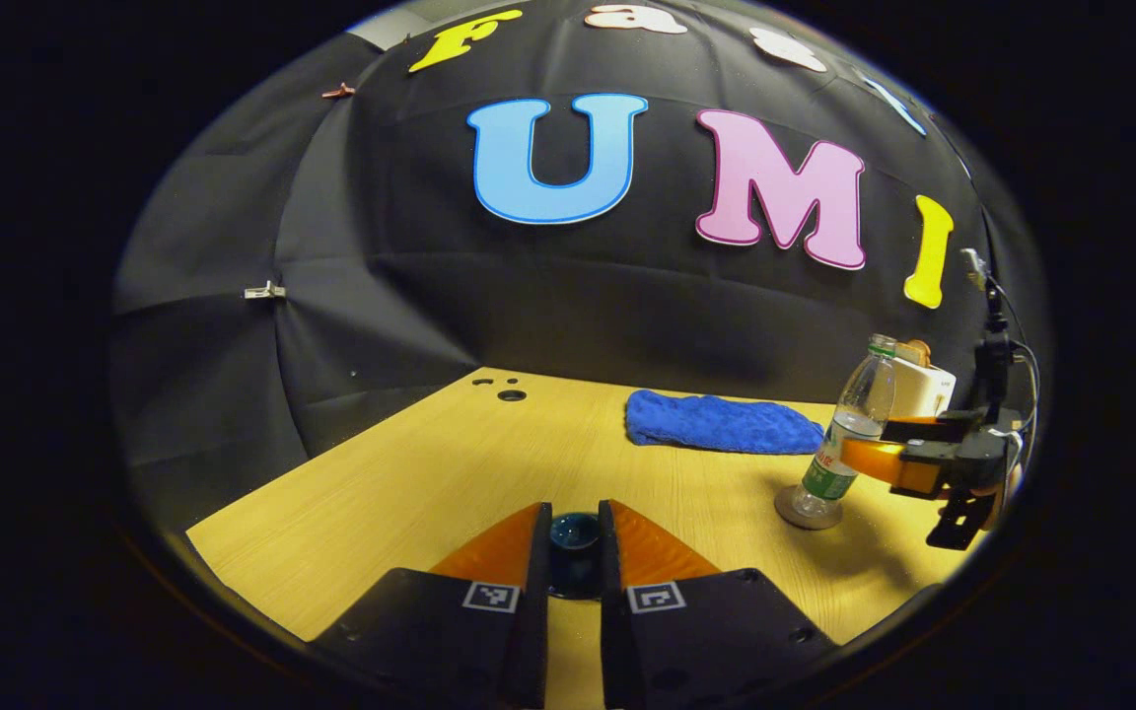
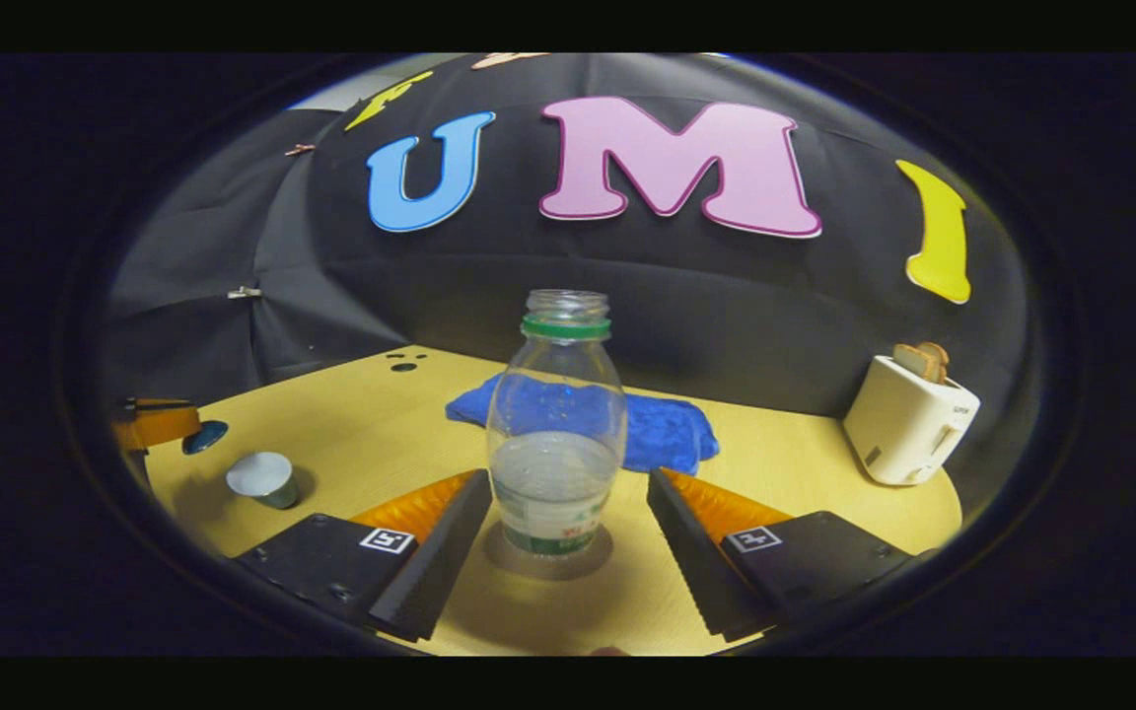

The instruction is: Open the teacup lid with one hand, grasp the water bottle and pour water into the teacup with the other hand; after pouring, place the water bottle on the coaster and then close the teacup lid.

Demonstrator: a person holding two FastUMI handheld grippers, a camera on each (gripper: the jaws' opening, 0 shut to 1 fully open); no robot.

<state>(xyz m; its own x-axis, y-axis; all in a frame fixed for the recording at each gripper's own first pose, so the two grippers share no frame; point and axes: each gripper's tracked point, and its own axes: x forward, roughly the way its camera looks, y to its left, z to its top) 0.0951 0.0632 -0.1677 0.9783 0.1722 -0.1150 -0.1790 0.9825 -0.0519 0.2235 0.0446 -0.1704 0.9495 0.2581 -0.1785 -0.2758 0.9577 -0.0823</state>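
Note:
A clear, uncapped water bottle (image 2: pixel 556 434) with a green neck ring, partly filled, stands upright on a round coaster (image 2: pixel 596 564). My right gripper (image 2: pixel 568 485) is open, one finger on each side of the bottle, with gaps to it. My left gripper (image 1: pixel 575 515) is shut on the dark teal teacup lid (image 1: pixel 575 550), held above the table. The right gripper view has that lid (image 2: pixel 205 436) at the far left, lifted beside the uncovered teacup (image 2: pixel 262 478). From the left gripper view, the bottle (image 1: pixel 849 429) and right gripper (image 1: pixel 864 457) are far right.
A blue cloth (image 2: pixel 662 429) lies behind the bottle near the back wall. A white toaster (image 2: pixel 908 419) with bread in it stands at the right. The wooden table (image 1: pixel 410 483) has small holes near its far left corner.

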